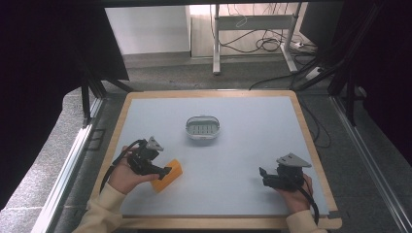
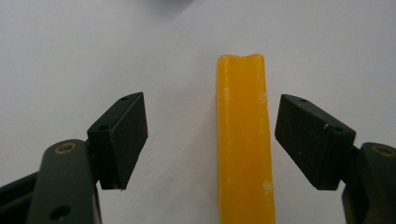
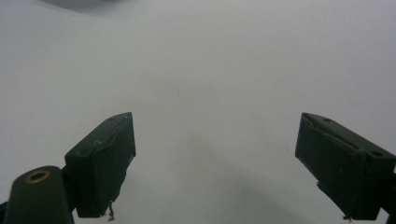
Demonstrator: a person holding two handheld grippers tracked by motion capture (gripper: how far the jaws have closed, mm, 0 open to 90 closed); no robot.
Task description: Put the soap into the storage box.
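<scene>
Nearest to me, my left hand and my right hand come in over the front edge of the pale grey table top with its light wooden rim, cream sleeves at both wrists. My left gripper sits at the front left of the table with its jaws spread wide on either side of the flat yellow-orange block with a smooth, waxy-looking surface. In the left gripper view that block runs straight up between the two black pads, nearer the right pad than the left; it looks just clear of both, with bare table showing on each side. The block's far end has a small notch in its edge. My right gripper is at the front right, well apart from the left one, its grey three-cornered plate on top; in the right gripper view its jaws stand wide open over bare grey table with nothing between them. Farther off, near the middle of the table, sits a small oval grey-white basket with a slotted bottom, apart from both grippers.
</scene>
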